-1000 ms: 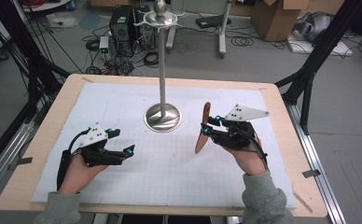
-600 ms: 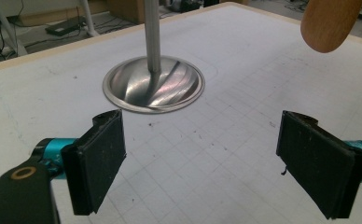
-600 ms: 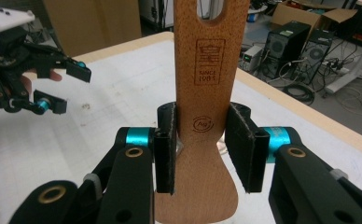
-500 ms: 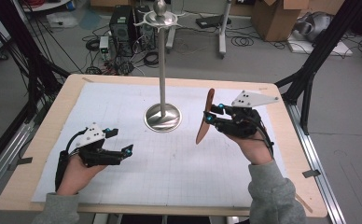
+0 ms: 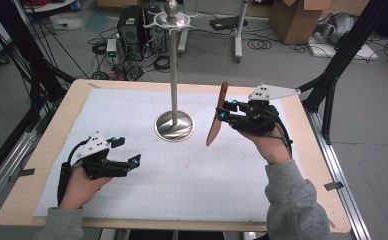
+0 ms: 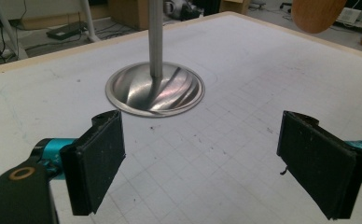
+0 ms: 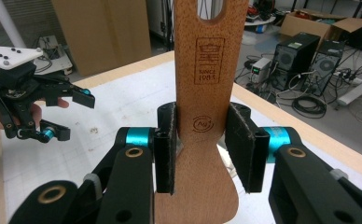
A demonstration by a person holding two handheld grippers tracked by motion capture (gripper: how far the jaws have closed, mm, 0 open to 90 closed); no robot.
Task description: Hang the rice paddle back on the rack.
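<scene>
Table [image 5: 312, 150]: gridded sheet | right claw [image 5: 223, 111] clamps spatula [image 5: 216, 117] | left claw [image 5: 132, 162] apart

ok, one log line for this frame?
right gripper: shut on wooden spatula, lifted off table | left gripper: open, low over mat | metal stand: upright, untouched

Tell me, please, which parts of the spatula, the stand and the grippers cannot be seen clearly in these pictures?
- Spatula: right gripper view, top and bottom cut off by the frame edges; the right gripper covers its sides.
- Stand: left gripper view, pole top cut off by the upper edge.
- Stand's hooks: high view, too small to count.
- Left gripper: high view, jaw gap too small to judge.
</scene>
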